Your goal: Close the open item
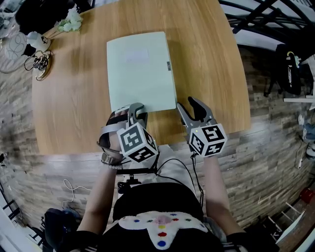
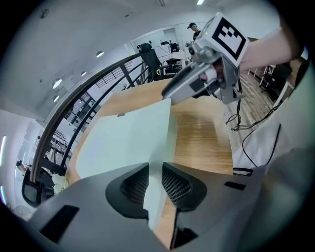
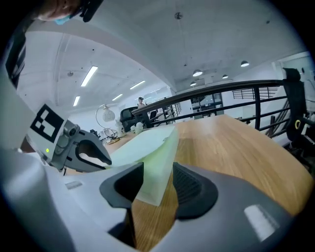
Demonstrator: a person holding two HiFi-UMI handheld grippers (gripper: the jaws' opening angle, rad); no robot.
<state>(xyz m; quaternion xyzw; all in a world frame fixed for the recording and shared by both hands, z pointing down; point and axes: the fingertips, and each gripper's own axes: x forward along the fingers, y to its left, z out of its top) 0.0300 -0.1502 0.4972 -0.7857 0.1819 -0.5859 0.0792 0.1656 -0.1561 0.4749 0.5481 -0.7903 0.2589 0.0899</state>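
A pale green folder [image 1: 140, 71] lies flat and closed on the wooden table [image 1: 211, 74]. My left gripper [image 1: 136, 110] sits at its near left corner. In the left gripper view the folder's thin edge [image 2: 123, 142] runs between the jaws of that gripper [image 2: 155, 184], which stand narrowly apart and do not clearly press on it. My right gripper [image 1: 193, 109] is at the near right corner with its jaws wide apart. In the right gripper view the folder's corner [image 3: 152, 152] pokes between the open jaws of that gripper [image 3: 157, 189] with gaps on both sides.
A small white lamp and coiled cables [image 1: 37, 47] and white flowers [image 1: 70, 22] occupy the table's far left corner. Black railing [image 1: 256, 15] runs beyond the table's right side. The table's near edge is just under both grippers.
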